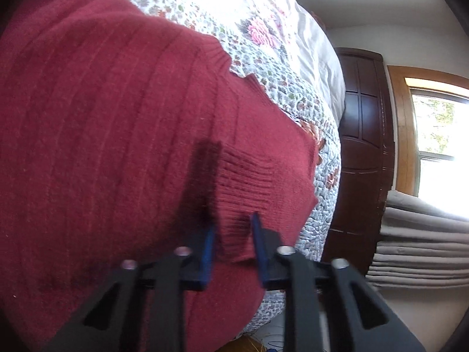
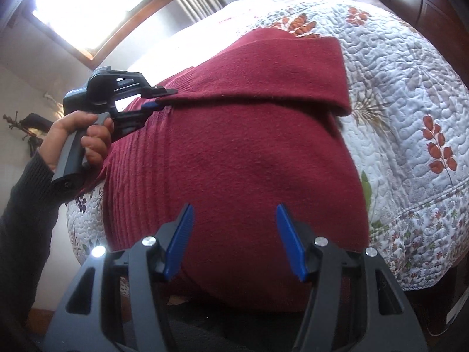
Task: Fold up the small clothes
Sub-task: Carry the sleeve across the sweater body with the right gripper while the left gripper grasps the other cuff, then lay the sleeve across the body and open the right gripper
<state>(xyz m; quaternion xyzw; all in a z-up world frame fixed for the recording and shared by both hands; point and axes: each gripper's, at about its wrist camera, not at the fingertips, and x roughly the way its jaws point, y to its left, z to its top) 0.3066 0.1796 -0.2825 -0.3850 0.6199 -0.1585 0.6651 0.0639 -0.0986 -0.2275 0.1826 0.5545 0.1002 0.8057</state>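
Nearest the right wrist camera, the right gripper point(image 2: 234, 242) stands with its blue pads spread wide and nothing between them, poised over the near edge of the red sweater point(image 2: 234, 161). The garment lies on the floral quilt point(image 2: 410, 117) covering the bed, and its near portion hangs over the bed's edge.

Further in, the left gripper point(image 1: 233, 248) is held by a hand point(image 2: 85, 138) at the sweater's left side. Its pads sit either side of the ribbed cuff point(image 1: 246, 182) with a narrow gap showing. The cuff fabric lies between them, but whether they pinch it or merely bracket it I cannot tell.

Progress, as judged: one sleeve point(image 2: 263, 70) already lies folded across the upper body of the sweater, running from the left gripper across to the right side. The second sleeve fold and the fold of the body appear outstanding, so the work is at an early to middle stage.

Limits of view: the collar and the far hem are not identifiable. The sweater's lower edge is cut off behind the right gripper frame. Beyond the bed, a dark wooden headboard point(image 1: 363, 146), pleated curtains point(image 1: 416, 234) and a bright window point(image 1: 439, 135) are overexposed in part.
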